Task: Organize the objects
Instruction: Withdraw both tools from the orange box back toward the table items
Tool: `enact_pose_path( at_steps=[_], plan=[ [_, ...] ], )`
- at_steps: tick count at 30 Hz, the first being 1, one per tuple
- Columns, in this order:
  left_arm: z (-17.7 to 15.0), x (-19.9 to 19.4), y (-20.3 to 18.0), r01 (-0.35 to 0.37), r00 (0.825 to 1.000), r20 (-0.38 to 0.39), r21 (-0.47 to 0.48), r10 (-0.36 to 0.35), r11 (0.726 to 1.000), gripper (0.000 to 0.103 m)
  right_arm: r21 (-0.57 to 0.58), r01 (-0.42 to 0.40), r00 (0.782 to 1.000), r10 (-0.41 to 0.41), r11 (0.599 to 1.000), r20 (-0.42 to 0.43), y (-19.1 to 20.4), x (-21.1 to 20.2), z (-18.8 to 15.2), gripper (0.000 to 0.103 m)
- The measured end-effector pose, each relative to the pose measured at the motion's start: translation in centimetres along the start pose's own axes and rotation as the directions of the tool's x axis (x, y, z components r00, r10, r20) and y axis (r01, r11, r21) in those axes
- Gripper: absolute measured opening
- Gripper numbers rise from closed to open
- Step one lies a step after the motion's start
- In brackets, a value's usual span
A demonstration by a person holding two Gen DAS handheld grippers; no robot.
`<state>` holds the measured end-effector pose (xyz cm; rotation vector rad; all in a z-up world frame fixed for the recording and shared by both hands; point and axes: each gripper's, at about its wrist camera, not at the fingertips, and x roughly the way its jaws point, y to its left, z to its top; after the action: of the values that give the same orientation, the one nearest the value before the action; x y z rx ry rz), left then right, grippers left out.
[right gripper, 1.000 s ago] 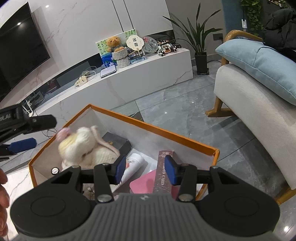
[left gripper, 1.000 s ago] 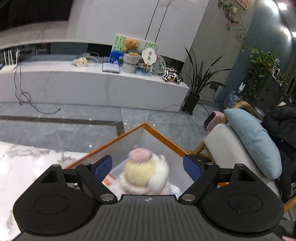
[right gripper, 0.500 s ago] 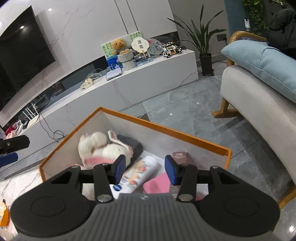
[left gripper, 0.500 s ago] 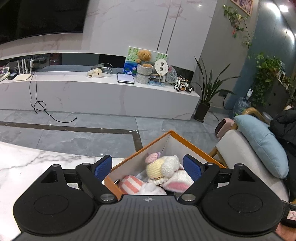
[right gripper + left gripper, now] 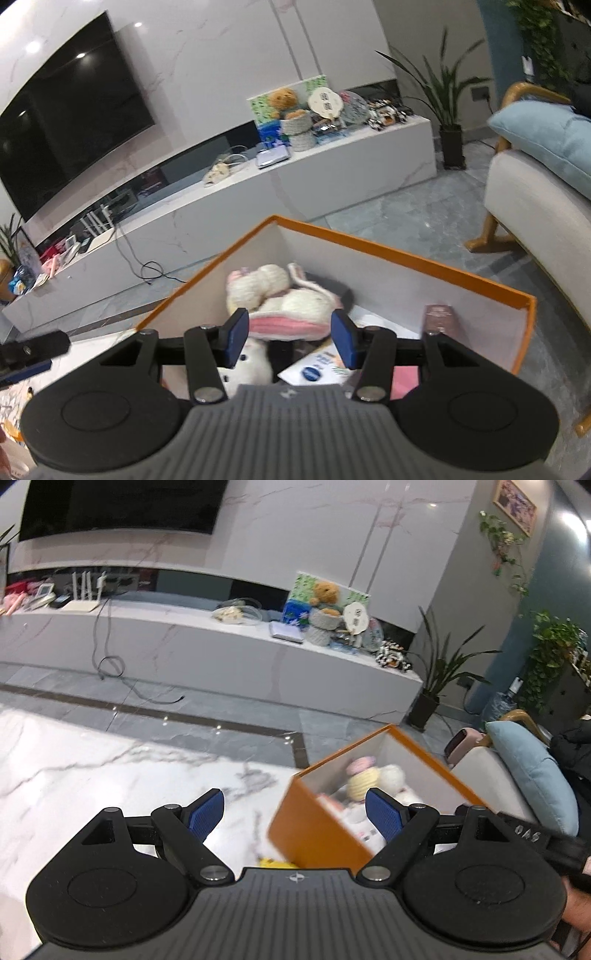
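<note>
An orange box (image 5: 317, 827) with a white inside stands on the marble table (image 5: 92, 775). It also shows in the right wrist view (image 5: 406, 258). A white and pink plush toy (image 5: 288, 302) lies inside it, also seen from the left wrist (image 5: 369, 779). A cream tube (image 5: 317, 369), a pink card (image 5: 404, 380) and a dark maroon box (image 5: 439, 321) lie in the box too. My left gripper (image 5: 295, 812) is open and empty, left of and above the box. My right gripper (image 5: 290, 341) is open and empty above the box.
A yellow object (image 5: 277, 862) peeks out at the box's foot. A white TV bench (image 5: 221, 657) with a teddy bear and clutter stands behind. A grey armchair (image 5: 535, 210) with a blue cushion (image 5: 532, 771) stands to the right. A potted plant (image 5: 436, 679) stands by the bench.
The left gripper let the plush toy fall into the box, then drew back to the left over the table. The right gripper moved a little closer above the box.
</note>
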<state>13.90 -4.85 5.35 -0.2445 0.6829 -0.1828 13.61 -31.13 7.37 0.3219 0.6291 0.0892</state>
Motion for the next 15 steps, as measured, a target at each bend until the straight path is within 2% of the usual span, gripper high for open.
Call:
enact_pose_path(
  at_steps=[6,15],
  plan=[
    [-0.9,0.1,3.0,-0.028,1.000,-0.011,-0.058,0.027,0.998,0.099,-0.053,-0.036,0.999,0.037,0.998,0.026,2.1,-0.1,-0.7,0.052],
    [-2.7,0.5,5.3,-0.039,0.999,-0.036,-0.057,0.036,0.998,0.099,-0.164,-0.103,0.990,0.118,0.981,0.084,5.9,-0.6,-2.2,0.052]
  ],
)
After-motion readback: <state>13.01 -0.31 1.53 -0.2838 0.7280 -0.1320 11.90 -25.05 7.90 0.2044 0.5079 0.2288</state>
